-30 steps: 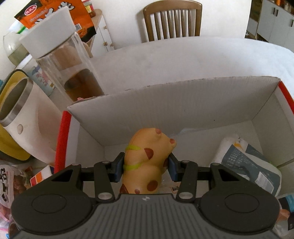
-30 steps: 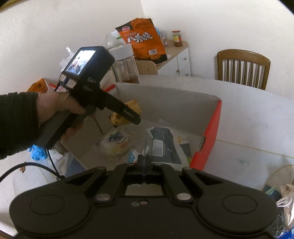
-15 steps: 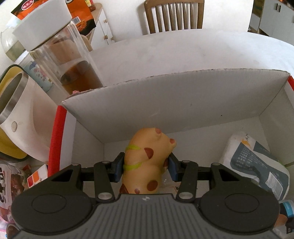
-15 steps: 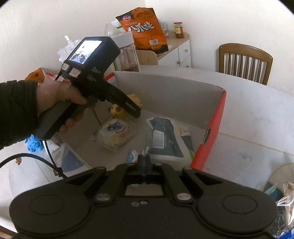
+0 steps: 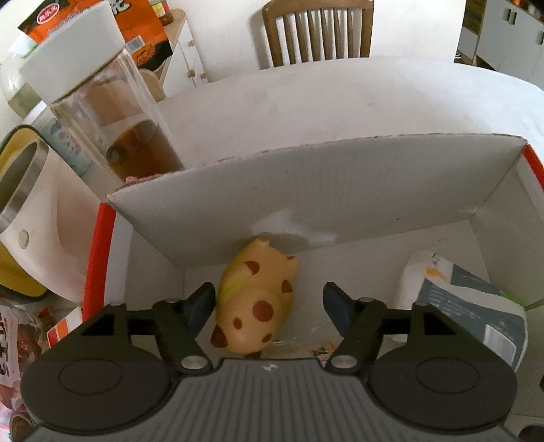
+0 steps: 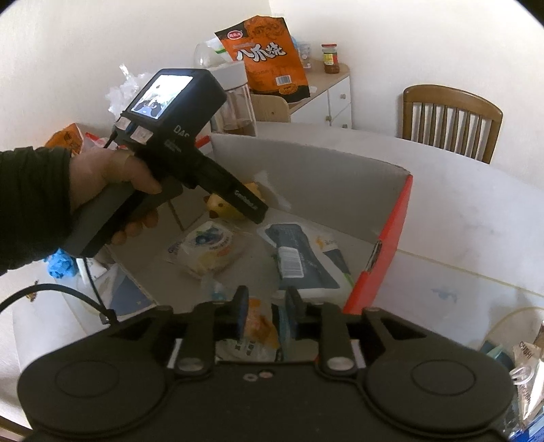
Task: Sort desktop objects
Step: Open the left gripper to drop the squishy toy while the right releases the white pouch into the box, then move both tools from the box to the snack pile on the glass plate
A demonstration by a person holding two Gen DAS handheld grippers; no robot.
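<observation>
A yellow toy pig with brown spots [image 5: 256, 299] lies on the floor of the white cardboard box [image 5: 306, 190], against its far wall. My left gripper [image 5: 268, 302] is open around it, with the left pad beside the toy and the right pad clear of it. The right wrist view shows the pig [image 6: 222, 205] partly hidden behind the left gripper body. My right gripper [image 6: 265, 306] is open a little over the box's near side, above a small orange packet [image 6: 260, 326], with nothing held.
The box also holds a grey-blue pouch [image 5: 465, 306] and a wrapped bun [image 6: 207, 246]. A glass jar with a white lid [image 5: 102, 112] and a white kettle [image 5: 30, 204] stand left of the box. A wooden chair [image 5: 316, 30] is beyond the table.
My left gripper has opened and let go of the toy pig, which now lies on the box floor. My right gripper has opened slightly from shut.
</observation>
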